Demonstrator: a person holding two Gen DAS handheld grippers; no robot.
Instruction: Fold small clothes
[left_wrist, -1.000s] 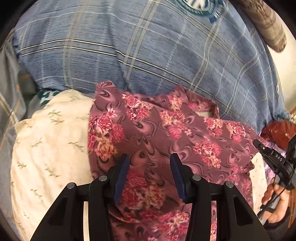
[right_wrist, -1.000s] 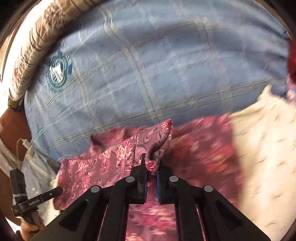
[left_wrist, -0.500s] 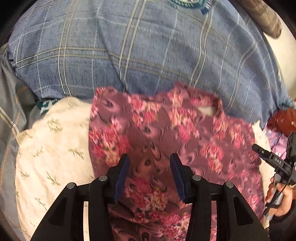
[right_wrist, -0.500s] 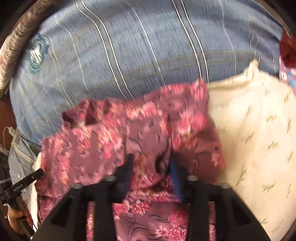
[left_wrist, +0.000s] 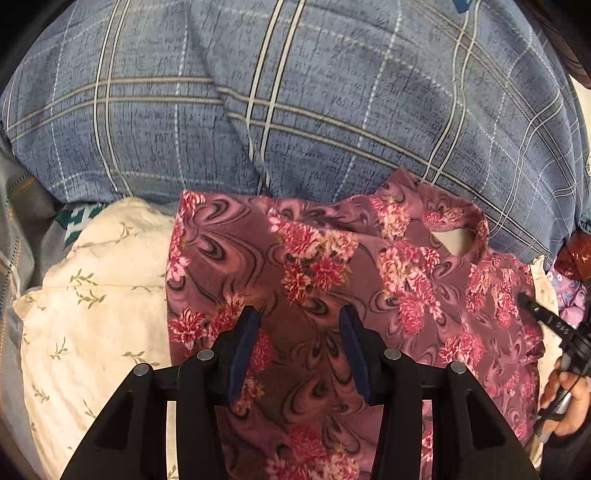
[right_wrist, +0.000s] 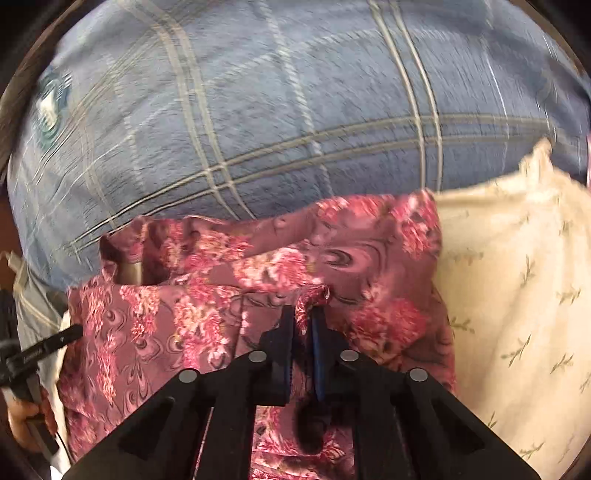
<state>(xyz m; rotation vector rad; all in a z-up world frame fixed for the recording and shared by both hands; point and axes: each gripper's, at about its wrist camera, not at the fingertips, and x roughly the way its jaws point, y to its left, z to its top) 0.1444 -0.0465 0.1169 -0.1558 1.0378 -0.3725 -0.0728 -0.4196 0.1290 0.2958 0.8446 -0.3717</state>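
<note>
I take the floral garment (left_wrist: 332, 295) as my landmark; it lies spread on the blue plaid bedding (left_wrist: 295, 110), overlapping the cream sprigged cloth (left_wrist: 92, 314).

Left of the garment in the left wrist view, the cream cloth runs under its left edge. If I drag that edge I judge the cream layer could come along with it and spoil the fold.

Over the garment's near middle, my left gripper (left_wrist: 299, 347) stands about half open with nothing pinched; the fabric only passes beneath its jaws. It has free room above the garment, and the plaid bedding beyond the far edge is bare.

At the garment's far right the neck opening (left_wrist: 458, 236) gapes, and beyond it the other handle and the hand (left_wrist: 565, 402) holding it sit just past the right edge. Room is tight there.

In the right wrist view, my right gripper (right_wrist: 303, 328) is clamped nearly closed on a small raised tuft of the garment. The bite looks thin, so I think a quick pull could slip it free or lift only the top layer. This view is blurred, so I cannot tell how many layers are caught. Right of the garment here the cream cloth touches its edge, leaving little room to lay a fold that way.
</note>
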